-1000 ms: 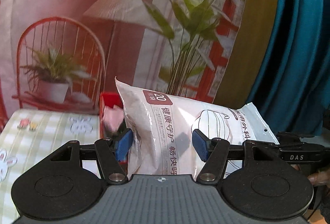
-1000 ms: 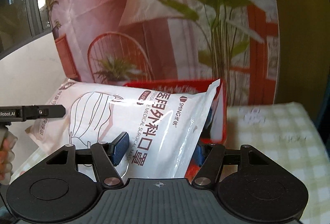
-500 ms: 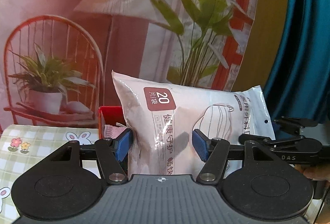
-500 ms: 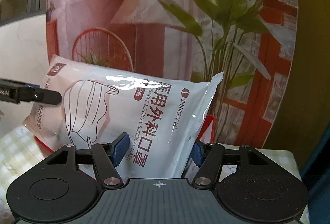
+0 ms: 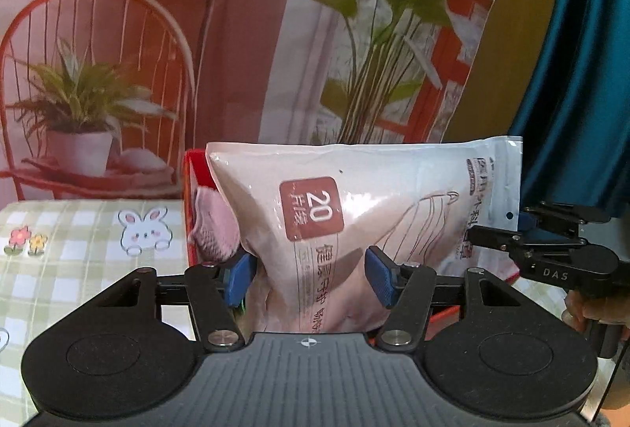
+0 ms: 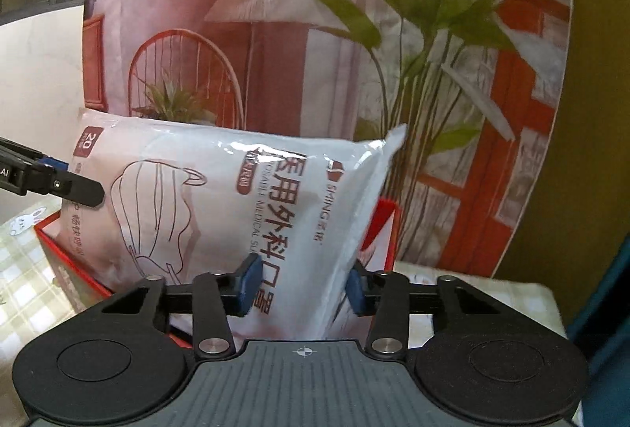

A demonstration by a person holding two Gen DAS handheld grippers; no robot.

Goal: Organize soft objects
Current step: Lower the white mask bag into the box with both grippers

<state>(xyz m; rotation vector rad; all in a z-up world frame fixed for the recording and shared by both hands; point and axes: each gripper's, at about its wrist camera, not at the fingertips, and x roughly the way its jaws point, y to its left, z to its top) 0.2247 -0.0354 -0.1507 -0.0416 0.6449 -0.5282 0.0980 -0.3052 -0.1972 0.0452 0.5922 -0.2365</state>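
Observation:
A white plastic pack of surgical masks (image 5: 354, 214) stands upright over a red box (image 5: 191, 198). It also shows in the right wrist view (image 6: 220, 206), above the red box (image 6: 55, 250). My left gripper (image 5: 307, 277) is shut on one end of the pack. My right gripper (image 6: 301, 285) is shut on the other end and shows from the side in the left wrist view (image 5: 508, 234). My left gripper shows at the left edge of the right wrist view (image 6: 88, 191). A pink soft item (image 5: 214, 226) lies inside the box.
A green checked tablecloth with rabbit prints (image 5: 78, 242) covers the table around the box. A printed backdrop with a red chair and plants (image 5: 118, 73) hangs behind. A teal curtain (image 5: 582, 73) hangs at the right.
Both grippers have lowered the mask pack, still held at both ends, toward the red box. Its lower edge now dips inside the box walls.

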